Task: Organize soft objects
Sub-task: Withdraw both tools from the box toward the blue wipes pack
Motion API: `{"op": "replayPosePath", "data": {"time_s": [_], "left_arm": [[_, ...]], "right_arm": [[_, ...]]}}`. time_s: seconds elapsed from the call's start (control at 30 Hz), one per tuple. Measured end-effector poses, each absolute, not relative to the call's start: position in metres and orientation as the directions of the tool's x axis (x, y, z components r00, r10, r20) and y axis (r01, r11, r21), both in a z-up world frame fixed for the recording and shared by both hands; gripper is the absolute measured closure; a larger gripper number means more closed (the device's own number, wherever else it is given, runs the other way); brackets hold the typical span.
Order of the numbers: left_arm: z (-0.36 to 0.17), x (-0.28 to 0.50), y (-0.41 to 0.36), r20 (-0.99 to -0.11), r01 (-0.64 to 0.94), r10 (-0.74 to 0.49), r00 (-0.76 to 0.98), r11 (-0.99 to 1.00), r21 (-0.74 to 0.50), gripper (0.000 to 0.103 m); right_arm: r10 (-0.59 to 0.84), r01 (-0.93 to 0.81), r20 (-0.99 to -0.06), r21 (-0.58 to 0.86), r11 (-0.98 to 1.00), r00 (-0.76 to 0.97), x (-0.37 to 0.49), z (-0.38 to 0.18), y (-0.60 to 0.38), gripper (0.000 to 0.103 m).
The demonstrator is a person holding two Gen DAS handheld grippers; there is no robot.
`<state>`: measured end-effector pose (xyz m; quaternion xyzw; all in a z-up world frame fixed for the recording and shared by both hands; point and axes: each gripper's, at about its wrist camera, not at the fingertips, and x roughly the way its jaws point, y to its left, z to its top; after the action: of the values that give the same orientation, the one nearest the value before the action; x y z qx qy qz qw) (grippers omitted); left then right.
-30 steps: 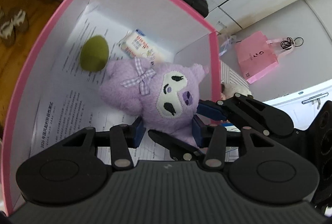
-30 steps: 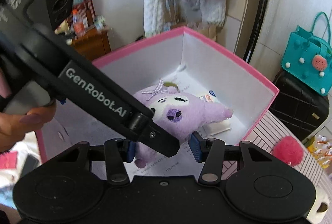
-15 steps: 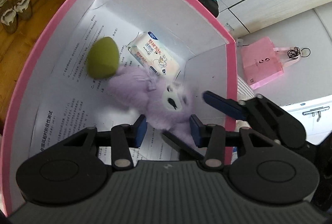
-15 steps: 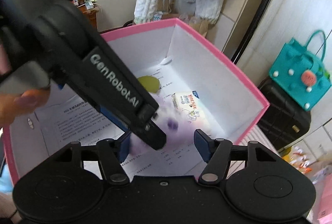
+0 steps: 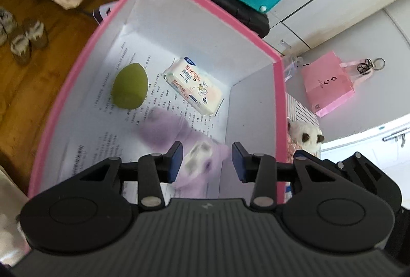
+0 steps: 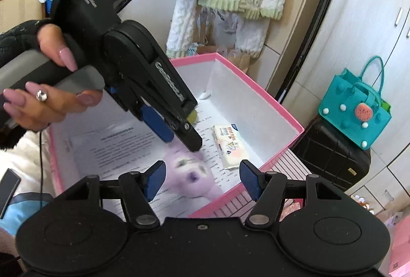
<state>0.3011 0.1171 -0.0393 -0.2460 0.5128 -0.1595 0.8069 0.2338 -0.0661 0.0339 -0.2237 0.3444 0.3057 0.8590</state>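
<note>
Both grippers spread, gripping nothing: left gripper (image 5: 207,161), right gripper (image 6: 201,180). Purple plush (image 5: 184,148) blurred, inside pink box (image 5: 84,51) at near right, over printed paper (image 5: 102,107). Green sponge (image 5: 130,86) and wipes pack (image 5: 194,86) farther in.

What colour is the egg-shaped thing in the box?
Green; the egg-shaped thing shows best in the left wrist view.

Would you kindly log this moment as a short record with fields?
container: pink box, white inside, printed paper lining its floor
inside: purple plush, blurred; green sponge; tissue pack
left tongs: open, above the plush, holding nothing
right tongs: open, empty
outside box: white plush, pink bag, teal bag
</note>
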Motion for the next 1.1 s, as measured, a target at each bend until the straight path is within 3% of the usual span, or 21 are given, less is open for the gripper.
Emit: {"op": "replayPosePath", "data": {"time_s": [0.7,1.1], "left_arm": [[0.072,0.147,0.103,-0.75,0.292,-0.3,0.59,0.945,-0.148,0.039],[0.082,0.092,0.074,-0.767,0.398,-0.326,0.552,0.912,-0.101,0.031]], "right_arm": [[0.569,-0.721,-0.645,0.04,0.692,0.51,0.14,0.106,-0.11,0.034],[0.576,-0.692,-0.601,0.051,0.72,0.555,0.083,0.123,-0.158,0.033]]}}
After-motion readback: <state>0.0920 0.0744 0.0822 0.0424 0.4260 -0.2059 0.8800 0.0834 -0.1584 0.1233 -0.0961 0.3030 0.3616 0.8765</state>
